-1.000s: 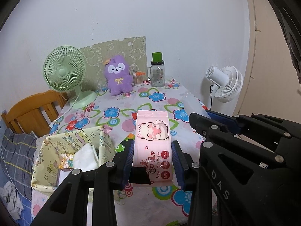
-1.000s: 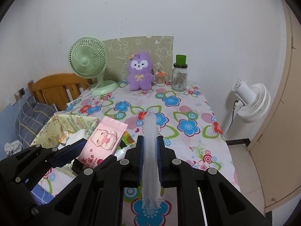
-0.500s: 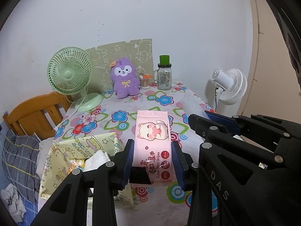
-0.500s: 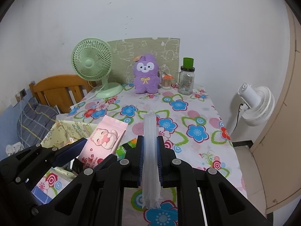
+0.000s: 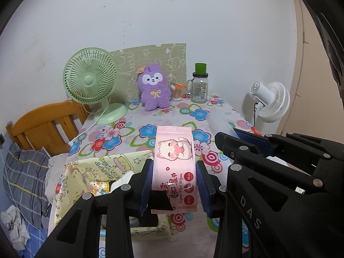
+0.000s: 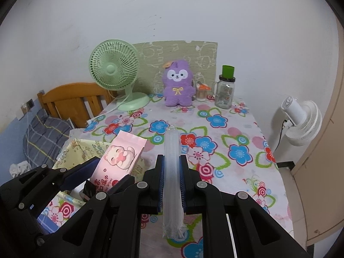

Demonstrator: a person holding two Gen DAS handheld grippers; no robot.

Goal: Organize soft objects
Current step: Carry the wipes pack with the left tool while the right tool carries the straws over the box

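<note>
My left gripper is shut on a pink pack of wet wipes with a cat picture, held above the near part of the flowered table. Just below and left of it stands a yellow fabric box with small things inside. My right gripper is shut on a long clear sleeve of stacked plastic cups, which points toward the table's far end. In the right wrist view the wipes pack and the left gripper sit at lower left. A purple plush toy leans at the back.
At the back stand a green desk fan, a glass jar with a green lid and a small cup of sticks. A wooden bed frame with a plaid pillow is left of the table. A white floor fan stands right.
Both grippers have drifted back and left together with their loads, so the table things sit further right in both views. Both grips are unchanged.
</note>
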